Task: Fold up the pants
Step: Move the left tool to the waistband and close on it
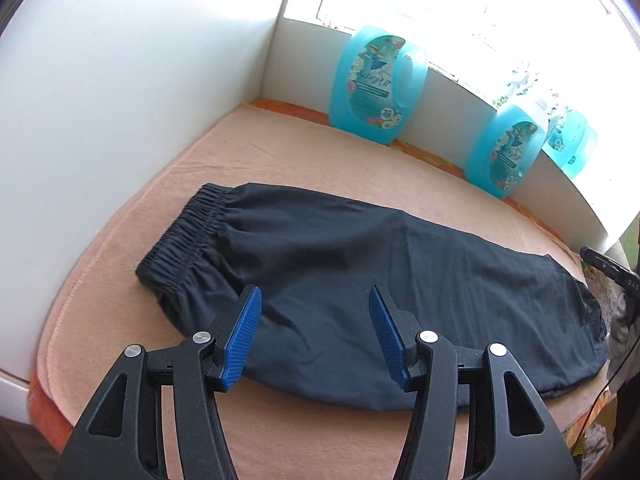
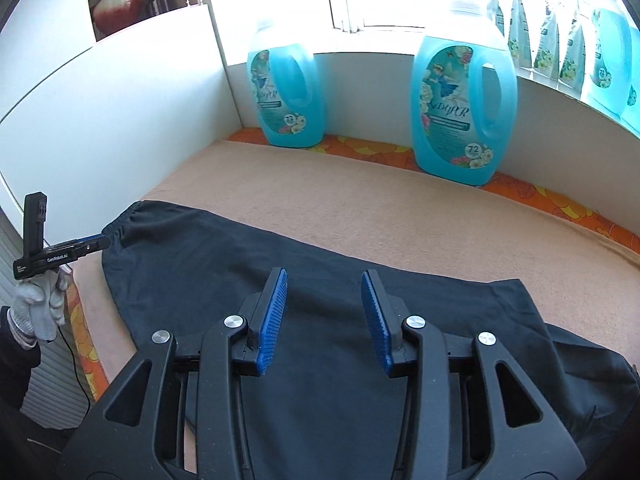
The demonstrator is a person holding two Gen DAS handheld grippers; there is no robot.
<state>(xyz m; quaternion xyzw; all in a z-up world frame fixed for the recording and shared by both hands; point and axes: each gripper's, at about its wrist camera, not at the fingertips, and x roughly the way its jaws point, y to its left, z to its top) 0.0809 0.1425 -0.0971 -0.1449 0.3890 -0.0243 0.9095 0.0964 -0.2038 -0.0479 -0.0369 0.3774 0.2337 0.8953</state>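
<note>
1. Peach blanket fills mid-frame.
2. Black pants lie flat on it, long axis left-to-right, waistband pointing left.
3. Left gripper spread, empty, above pants.
4. Right gripper spread, empty, above pants.

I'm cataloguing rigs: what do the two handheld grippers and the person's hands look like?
Both the left gripper and the right gripper have black frames, silver pivot bolts and ribbed blue pads on the fingers. The right wrist view shows a white knit glove, a dark sleeve and a thin black cable.
</note>
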